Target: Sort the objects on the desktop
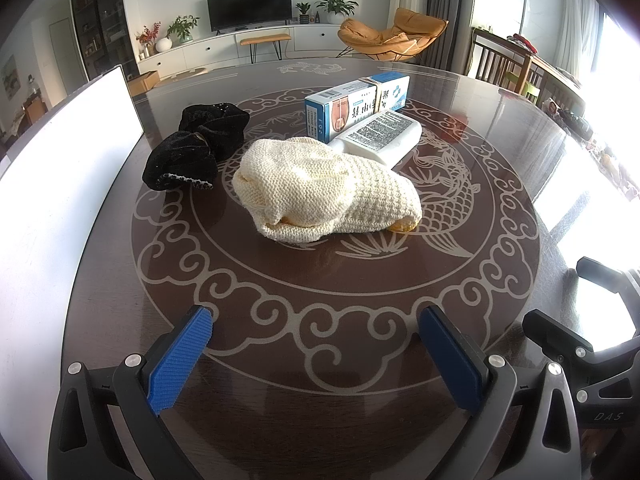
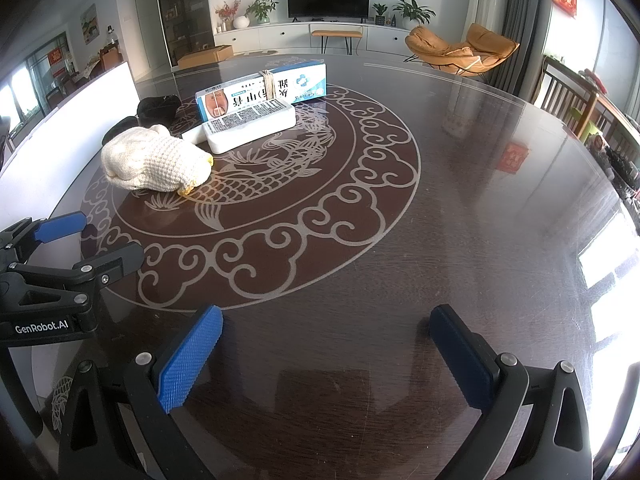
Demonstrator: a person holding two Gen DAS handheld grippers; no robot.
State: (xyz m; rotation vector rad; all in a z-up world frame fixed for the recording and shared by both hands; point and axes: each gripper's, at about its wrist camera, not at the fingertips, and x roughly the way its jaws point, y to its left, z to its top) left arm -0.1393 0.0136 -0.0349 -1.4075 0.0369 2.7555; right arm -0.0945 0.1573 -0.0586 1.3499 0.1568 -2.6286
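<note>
A cream knitted cloth [image 1: 320, 192] [image 2: 154, 164] lies bunched in the middle of the round dark table [image 1: 320, 320], with something yellow peeking from under it. Left of it lies a black velvet scrunchie [image 1: 196, 146] [image 2: 158, 106]. Behind it rest a white bottle [image 1: 380, 136] [image 2: 248, 126] on its side and a blue-and-white box [image 1: 356, 106] [image 2: 260, 90] bound with rubber bands. My left gripper [image 1: 316, 328] hovers open, short of the cloth, holding nothing. My right gripper [image 2: 326, 328] is open and empty over bare table, to the right of the objects.
A white bin or board [image 1: 60, 184] [image 2: 68, 120] stands along the table's left side. The right gripper's body [image 1: 580, 332] shows at the lower right of the left wrist view. Chairs [image 2: 576, 96] stand beyond the table's right edge.
</note>
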